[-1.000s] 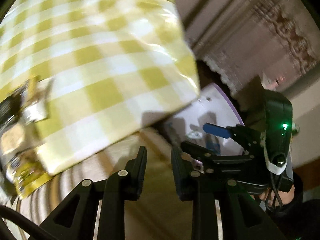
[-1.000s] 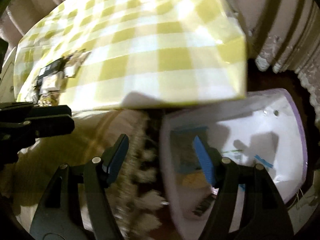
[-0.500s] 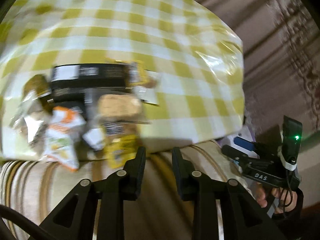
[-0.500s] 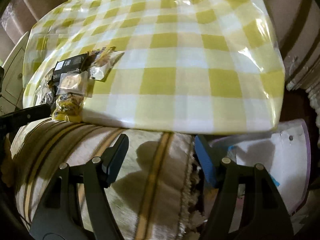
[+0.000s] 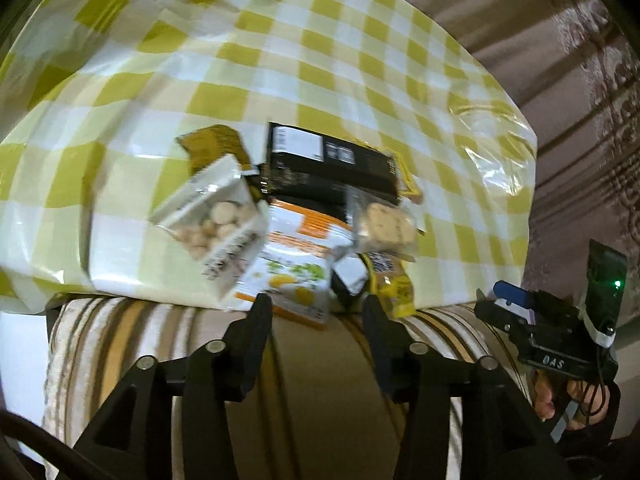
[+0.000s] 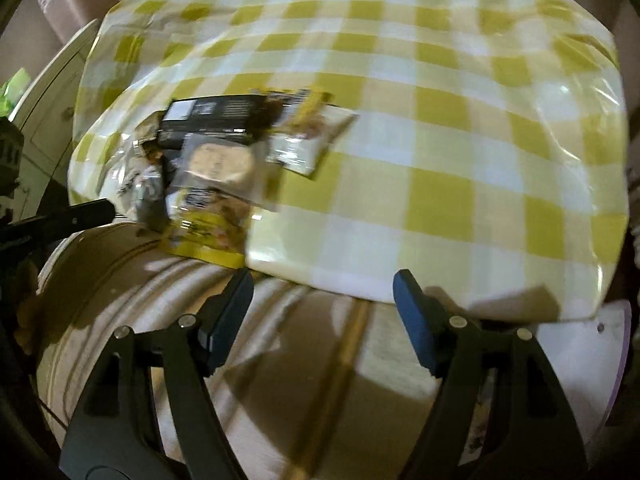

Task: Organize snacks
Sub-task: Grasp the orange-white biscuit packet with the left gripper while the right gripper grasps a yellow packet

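Both claws point down at a table edge, and both are empty. Left claw [image 5: 316, 310] has its jaws partly apart and opening, with nothing between them; its tips sit just near a pile of snacks [image 5: 296, 216]. Right claw [image 6: 324, 292] has blue pads, and its jaws are wide apart and opening too, over a striped cloth [image 6: 320, 360] with nothing in its grip.

All the snacks lie in a heap at the near edge of the table, on a yellow and white checked cloth [image 5: 360, 52]. A long black box [image 5: 332, 160] lies at the far side of the heap. On the left is a clear bag of small round cookies [image 5: 216, 220]. In the middle is an orange and white packet [image 5: 296, 264]. On the right, a clear pack with a round biscuit [image 5: 386, 222] rests above a small yellow packet [image 5: 394, 286] that hangs over the edge.

Low at the right of the right claw's view, a white bin with a purple rim [image 6: 608, 352] stands beside the table.
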The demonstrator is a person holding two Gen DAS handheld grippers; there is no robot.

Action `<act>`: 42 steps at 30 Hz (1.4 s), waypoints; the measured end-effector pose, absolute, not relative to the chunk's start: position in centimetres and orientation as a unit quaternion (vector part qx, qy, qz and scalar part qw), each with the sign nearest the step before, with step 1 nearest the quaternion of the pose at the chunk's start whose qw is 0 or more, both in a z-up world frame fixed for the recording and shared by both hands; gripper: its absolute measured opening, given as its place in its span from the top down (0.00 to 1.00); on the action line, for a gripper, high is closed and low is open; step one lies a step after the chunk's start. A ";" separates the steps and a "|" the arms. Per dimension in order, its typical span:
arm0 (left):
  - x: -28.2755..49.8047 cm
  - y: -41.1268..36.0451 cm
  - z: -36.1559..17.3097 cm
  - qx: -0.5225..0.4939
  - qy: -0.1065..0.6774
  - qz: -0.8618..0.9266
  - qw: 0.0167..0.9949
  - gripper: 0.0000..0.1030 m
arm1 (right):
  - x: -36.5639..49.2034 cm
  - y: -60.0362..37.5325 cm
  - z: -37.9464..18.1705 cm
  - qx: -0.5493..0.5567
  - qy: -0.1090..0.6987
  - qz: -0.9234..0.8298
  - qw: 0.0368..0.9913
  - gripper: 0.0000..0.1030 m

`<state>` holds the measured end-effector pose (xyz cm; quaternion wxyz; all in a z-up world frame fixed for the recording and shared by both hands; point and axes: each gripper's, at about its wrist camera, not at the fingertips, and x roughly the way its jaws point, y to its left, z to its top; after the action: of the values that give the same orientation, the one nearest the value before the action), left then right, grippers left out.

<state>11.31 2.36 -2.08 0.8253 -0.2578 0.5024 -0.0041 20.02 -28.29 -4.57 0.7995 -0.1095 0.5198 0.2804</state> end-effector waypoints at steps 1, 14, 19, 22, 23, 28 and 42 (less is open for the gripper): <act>11.5 2.6 -2.3 -0.261 0.504 -0.004 0.824 0.49 | 20.0 -27.6 -4.5 -0.111 0.519 0.287 0.797 0.23; 14.0 3.2 -3.2 -0.237 0.512 -0.029 0.825 0.48 | 20.1 -20.7 -5.9 -0.094 0.545 0.335 0.763 0.19; 15.0 3.2 -3.5 -0.227 0.514 -0.037 0.826 0.45 | 21.1 -19.8 -6.7 -0.082 0.558 0.334 0.755 0.19; 15.3 3.4 -3.9 -0.233 0.517 -0.043 0.823 0.45 | 21.4 -19.2 -7.2 -0.082 0.565 0.332 0.751 0.19; 15.4 3.5 -4.1 -0.234 0.518 -0.046 0.821 0.45 | 21.6 -19.1 -7.5 -0.081 0.569 0.328 0.750 0.19; 15.8 3.1 -4.7 -0.233 0.525 -0.059 0.816 0.47 | 22.3 -18.8 -8.5 -0.070 0.581 0.324 0.743 0.18; 15.9 2.9 -4.9 -0.241 0.517 -0.080 0.818 0.56 | 21.2 -16.6 -8.3 -0.107 0.555 0.327 0.757 0.41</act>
<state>15.86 2.87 -4.89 0.8177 -0.2406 0.5168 -0.0804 21.22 -16.59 -8.28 0.7570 -0.1067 0.5555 0.3272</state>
